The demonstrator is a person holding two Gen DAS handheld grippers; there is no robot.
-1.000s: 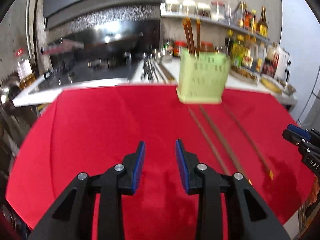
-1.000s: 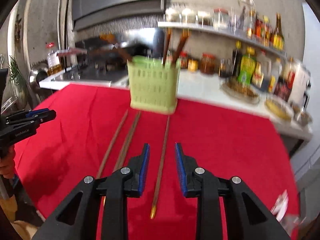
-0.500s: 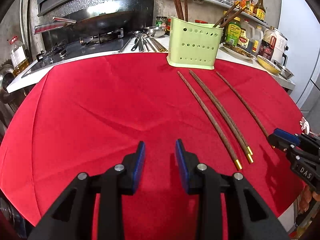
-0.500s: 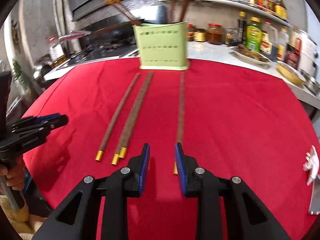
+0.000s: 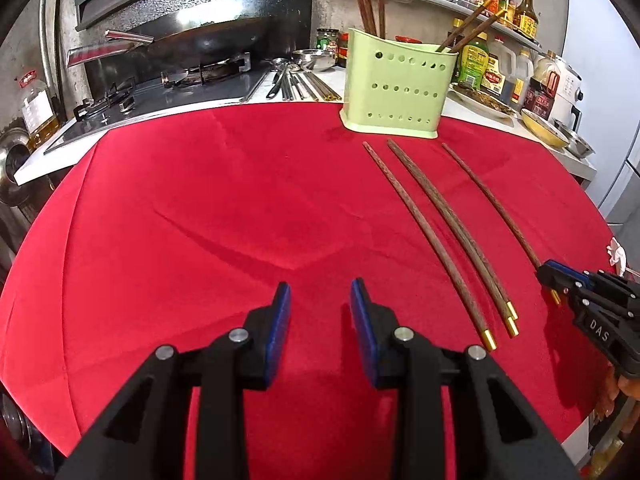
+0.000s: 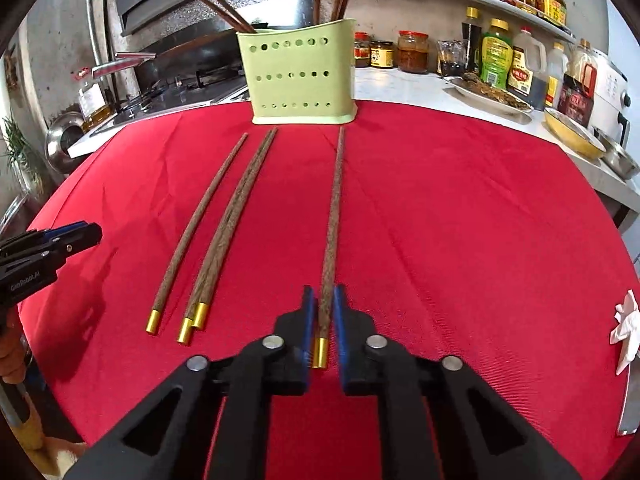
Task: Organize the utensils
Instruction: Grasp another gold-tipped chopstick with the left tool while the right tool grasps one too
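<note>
Our right gripper (image 6: 322, 312) is clenched on the gold-capped end of the lone dark wooden chopstick (image 6: 334, 208), which runs lengthwise from us toward the pale green perforated plastic holder (image 6: 298, 76) at the red cloth's (image 6: 460, 220) far edge.

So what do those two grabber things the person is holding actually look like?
Both are alike: the left gripper and right gripper each have two chunky black plastic fingers with triangular cut-outs, round silver pivot pins and flat blue pads on the inner faces. White lettering is printed on their black sides. No cables or sleeves show.
</note>
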